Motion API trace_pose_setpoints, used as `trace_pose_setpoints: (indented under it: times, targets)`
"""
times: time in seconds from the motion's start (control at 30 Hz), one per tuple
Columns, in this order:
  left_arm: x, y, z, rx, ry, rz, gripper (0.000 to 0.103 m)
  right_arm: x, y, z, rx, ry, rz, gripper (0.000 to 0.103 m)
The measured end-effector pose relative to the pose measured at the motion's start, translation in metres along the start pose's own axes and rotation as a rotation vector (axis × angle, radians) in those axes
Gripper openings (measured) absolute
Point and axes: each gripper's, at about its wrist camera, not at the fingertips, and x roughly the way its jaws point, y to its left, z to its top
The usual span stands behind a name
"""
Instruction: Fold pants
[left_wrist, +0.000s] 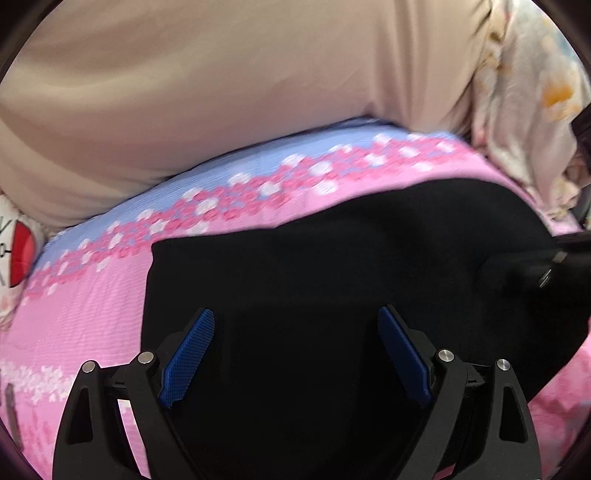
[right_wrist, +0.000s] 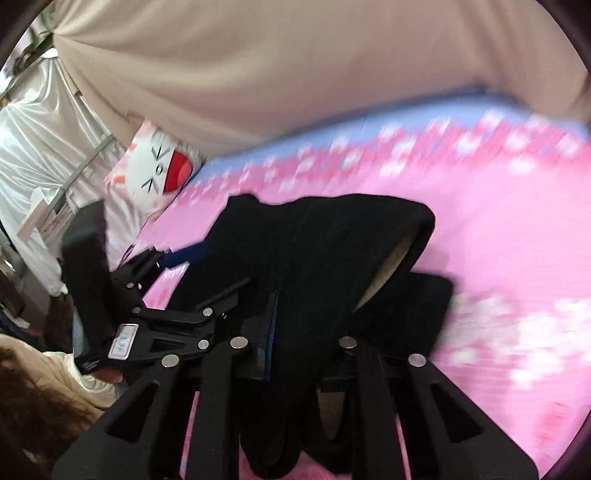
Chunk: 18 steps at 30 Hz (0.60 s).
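Black pants lie on a pink flowered bed sheet. My left gripper is open, its blue pads spread wide just above the pants, holding nothing. In the right wrist view my right gripper is shut on a lifted fold of the pants, which hangs bunched over the fingers, a tan lining showing at the fold's edge. The left gripper shows at the left of that view, beside the pants. The right gripper's body shows at the right edge of the left wrist view.
A beige curtain or wall rises behind the bed. A white cat-face pillow lies at the bed's far left corner. A floral blanket is heaped at the right. White satin fabric hangs at left.
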Motion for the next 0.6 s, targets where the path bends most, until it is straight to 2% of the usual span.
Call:
trace_pose_setpoints:
  times: [0.03,0.1,0.13,0.2,0.23,0.33,0.4,0.47,0.53,0.6]
  targets:
    - [0.003,-0.005,-0.001,0.008,0.002,-0.004,0.093,-0.006,-0.007,-0.003,0.014,-0.004,-0.019,0.014]
    - [0.019,-0.016,-0.007,0.042,0.037,-0.005,0.093,0.013,-0.039,-0.022,0.097,0.064,-0.081,0.016]
    - [0.031,-0.023,-0.012,0.066,0.07,0.013,0.093,0.029,-0.058,-0.037,0.154,0.082,-0.055,0.016]
    - [0.032,-0.028,-0.018,0.076,0.02,0.052,0.093,0.019,-0.07,-0.04,0.239,0.024,0.027,0.018]
    - [0.027,-0.029,-0.017,0.093,0.022,0.058,0.093,0.01,-0.069,-0.039,0.245,0.006,0.015,0.021]
    - [0.01,-0.017,-0.011,0.074,-0.011,0.059,0.093,-0.037,-0.057,-0.037,0.191,-0.1,-0.101,0.021]
    - [0.002,0.002,-0.007,0.039,-0.03,0.105,0.093,-0.063,-0.055,-0.036,0.203,-0.173,-0.134,0.021]
    - [0.006,0.023,-0.008,0.014,-0.01,0.16,0.093,-0.069,-0.04,-0.028,0.16,-0.189,-0.118,0.021]
    - [0.02,0.044,-0.016,-0.009,0.03,0.224,0.093,-0.055,-0.02,-0.016,0.112,-0.174,-0.071,0.021]
    - [0.033,0.065,-0.027,-0.047,0.067,0.213,0.095,-0.031,-0.013,-0.01,0.069,-0.141,-0.022,0.021]
